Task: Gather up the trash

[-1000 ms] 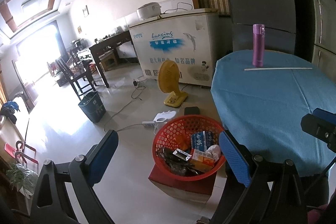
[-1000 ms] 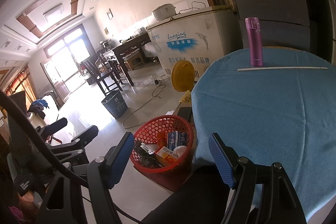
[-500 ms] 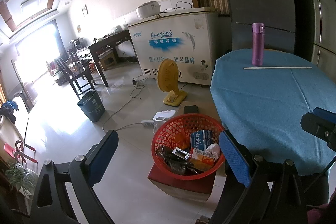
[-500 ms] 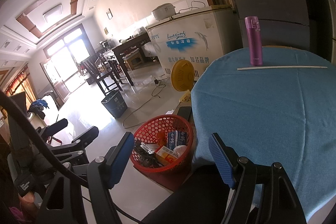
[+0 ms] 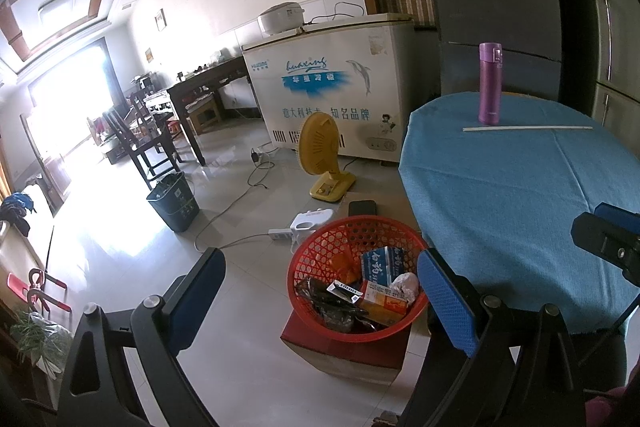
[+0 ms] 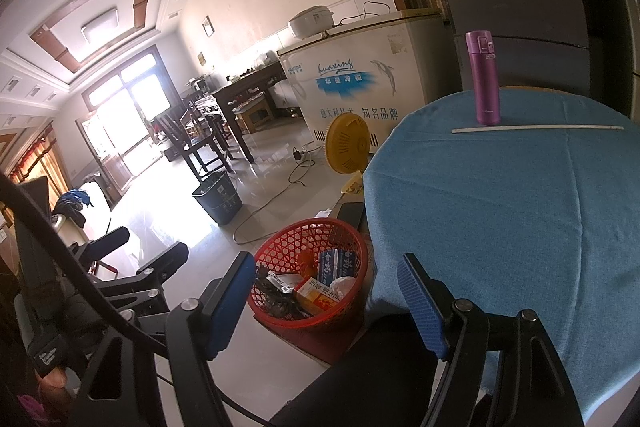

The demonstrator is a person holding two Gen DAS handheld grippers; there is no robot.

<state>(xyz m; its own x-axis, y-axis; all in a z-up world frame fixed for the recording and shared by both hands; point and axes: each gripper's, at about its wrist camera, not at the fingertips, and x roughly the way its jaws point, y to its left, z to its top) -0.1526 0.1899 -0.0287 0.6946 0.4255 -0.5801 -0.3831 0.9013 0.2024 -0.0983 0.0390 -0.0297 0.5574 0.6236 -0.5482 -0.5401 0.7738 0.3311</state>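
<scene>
The white chest freezer (image 5: 332,95) carries the script "huaxing" above a blue band, a dolphin drawing and a row of Chinese characters. On the floor beside the round bench with the blue cloth (image 5: 520,195) sits one red plastic mesh basket (image 5: 356,279) on a red-topped cardboard box (image 5: 348,351). It holds the trash: a blue-and-white carton (image 5: 382,265) with Chinese print, standing tilted, an orange-and-yellow box (image 5: 382,301) lying flat with its long axis slanting down to the right, one crumpled white wad (image 5: 406,283), dark wrappers (image 5: 332,307) and a black-and-white barcoded pack (image 5: 344,290).

On the bench stand one upright purple flask (image 5: 490,83) and one long white stick (image 5: 528,127) lying crosswise, just in front of it.

Left gripper (image 5: 320,295) — jaws apart, holding nothing, aimed at the basket. Right gripper (image 6: 326,303) — jaws apart too, empty, near the bench edge.
</scene>
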